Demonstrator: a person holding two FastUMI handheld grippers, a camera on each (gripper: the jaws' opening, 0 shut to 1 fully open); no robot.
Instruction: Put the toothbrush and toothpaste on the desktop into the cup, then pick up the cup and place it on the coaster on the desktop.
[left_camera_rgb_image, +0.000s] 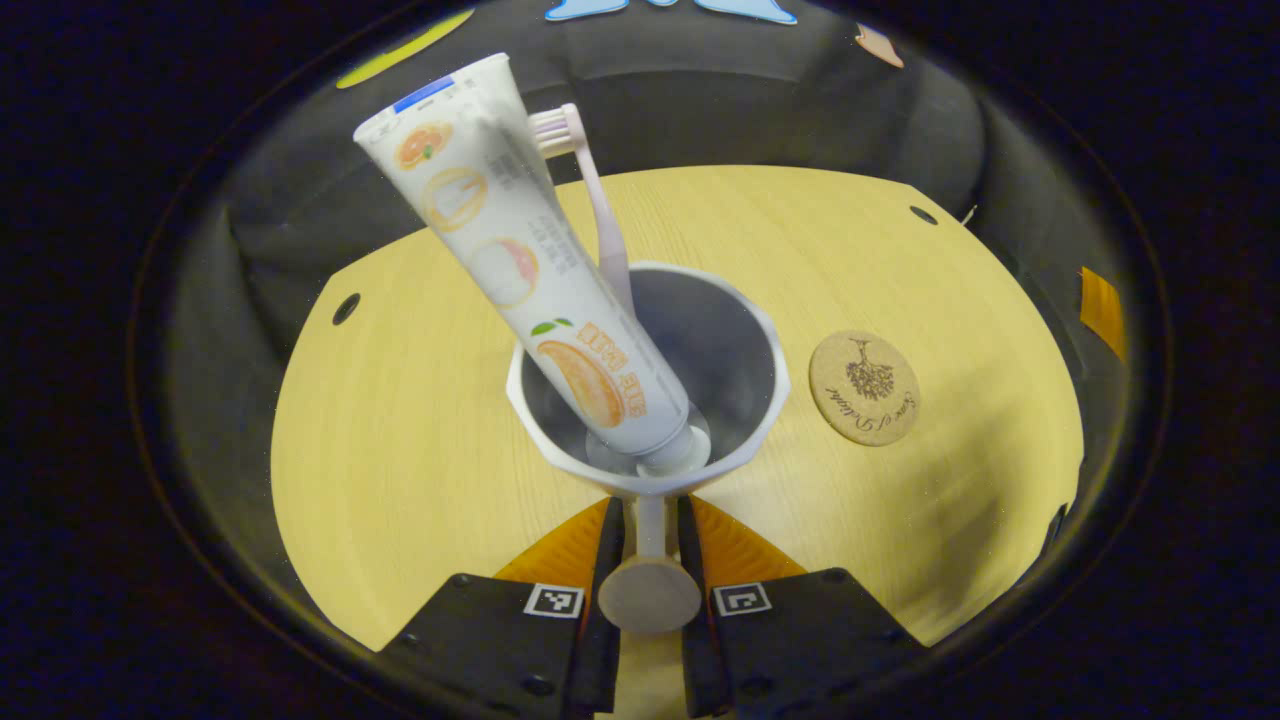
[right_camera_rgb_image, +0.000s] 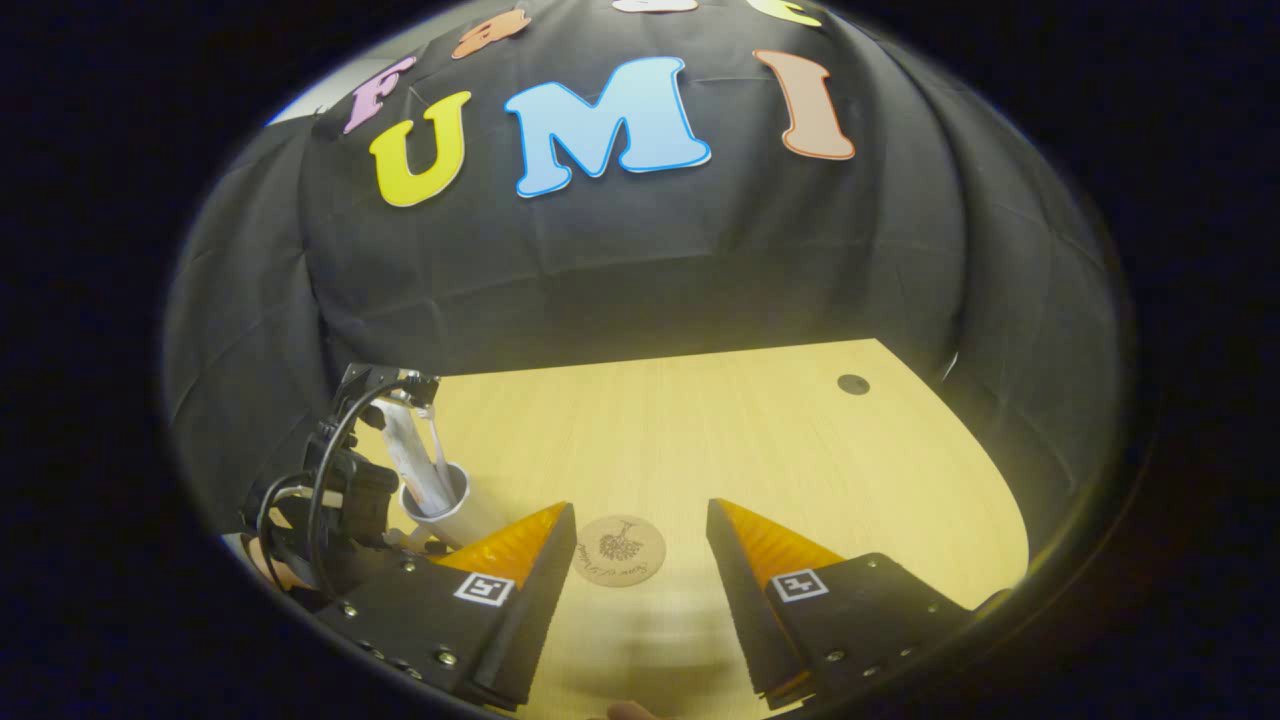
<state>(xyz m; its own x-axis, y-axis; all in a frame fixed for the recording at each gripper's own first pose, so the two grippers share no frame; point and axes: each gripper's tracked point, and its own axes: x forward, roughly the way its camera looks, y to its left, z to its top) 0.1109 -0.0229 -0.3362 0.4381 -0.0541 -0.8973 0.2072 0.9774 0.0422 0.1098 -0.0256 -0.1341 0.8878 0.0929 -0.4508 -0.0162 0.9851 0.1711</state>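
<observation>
Now the left gripper (left_camera_rgb_image: 650, 520) pinches the white faceted cup's (left_camera_rgb_image: 745, 330) handle — toothpaste tube (left_camera_rgb_image: 520, 260) and pink toothbrush (left_camera_rgb_image: 600, 210) inside; right gripper (right_camera_rgb_image: 640, 545) spread. Next, I'd judge — carry it onto the round cork coaster (left_camera_rgb_image: 864, 388) just beside.

A light wooden desktop (left_camera_rgb_image: 420, 420) carries a round cork coaster (left_camera_rgb_image: 864, 388) lying flat on it

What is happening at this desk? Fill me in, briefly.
A person works two handheld grippers. The left gripper is shut on the handle of the cup, which already holds the toothpaste and toothbrush. The coaster lies bare beside the cup. The right gripper is open and holds nothing.
</observation>
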